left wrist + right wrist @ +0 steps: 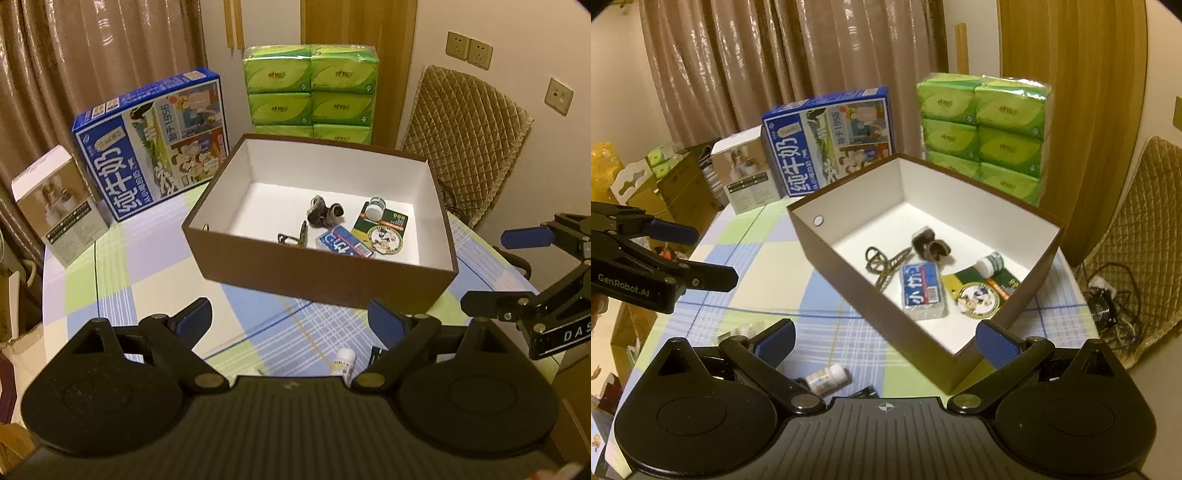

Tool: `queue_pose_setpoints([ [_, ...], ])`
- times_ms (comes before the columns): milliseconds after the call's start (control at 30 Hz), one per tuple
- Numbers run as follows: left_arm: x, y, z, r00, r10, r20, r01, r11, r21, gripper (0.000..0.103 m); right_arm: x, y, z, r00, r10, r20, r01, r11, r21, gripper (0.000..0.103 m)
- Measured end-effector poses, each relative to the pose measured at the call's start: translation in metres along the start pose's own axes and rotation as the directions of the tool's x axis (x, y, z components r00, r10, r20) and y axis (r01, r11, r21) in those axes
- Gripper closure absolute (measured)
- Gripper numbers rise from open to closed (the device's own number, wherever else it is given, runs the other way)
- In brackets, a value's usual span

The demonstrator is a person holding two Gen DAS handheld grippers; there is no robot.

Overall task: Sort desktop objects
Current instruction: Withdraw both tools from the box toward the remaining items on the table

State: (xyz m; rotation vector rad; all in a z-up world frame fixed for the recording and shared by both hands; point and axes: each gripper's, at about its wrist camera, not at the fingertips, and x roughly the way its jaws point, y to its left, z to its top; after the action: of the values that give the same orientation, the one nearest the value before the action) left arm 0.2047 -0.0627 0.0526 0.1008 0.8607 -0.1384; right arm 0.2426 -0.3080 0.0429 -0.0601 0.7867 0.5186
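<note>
An open brown box (314, 275) (871, 295) with a white inside stands mid-table. In it lie a hair claw (884, 264), a dark brown clip (929, 248), a blue tissue pack (921, 290), a white-capped bottle (990, 263) and a green card with a round badge (979, 297). A small white bottle (827, 377) (345, 362) lies on the cloth in front of the box, with a dark item (866, 392) beside it. My left gripper (290, 321) is open and empty above the cloth. My right gripper (884, 341) is open and empty at the box's near corner.
A blue milk carton (155, 144), a white product box (59, 206) and stacked green tissue packs (312, 92) stand behind the box. A quilted chair (469, 144) is at the right. The checked tablecloth (147, 266) ends at the left edge. Cables (1115, 306) lie on the floor.
</note>
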Motion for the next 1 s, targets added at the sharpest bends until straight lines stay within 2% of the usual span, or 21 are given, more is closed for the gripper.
queue_pose_setpoints([
  [267,-0.004,0.004,-0.022,1.0,0.019,-0.021,-0.019,1.0,-0.02,0.014,0.001,0.012,-0.015,1.0,0.012,-0.011,-0.012,1.0,0.004,0.002],
  [467,-0.005,0.014,-0.041,0.999,0.026,-0.03,-0.028,0.998,-0.05,0.014,0.011,0.019,-0.029,0.998,0.024,-0.052,-0.024,1.0,0.002,0.002],
  [800,-0.01,0.032,-0.084,0.997,0.044,-0.064,-0.05,0.994,-0.1,0.013,0.022,0.026,-0.054,0.995,0.026,-0.095,-0.027,1.0,-0.014,0.002],
  [1000,-0.005,0.042,-0.108,0.994,0.061,-0.088,-0.071,0.991,-0.114,0.013,0.037,0.033,-0.076,0.993,0.039,-0.115,-0.048,0.996,-0.078,0.002],
])
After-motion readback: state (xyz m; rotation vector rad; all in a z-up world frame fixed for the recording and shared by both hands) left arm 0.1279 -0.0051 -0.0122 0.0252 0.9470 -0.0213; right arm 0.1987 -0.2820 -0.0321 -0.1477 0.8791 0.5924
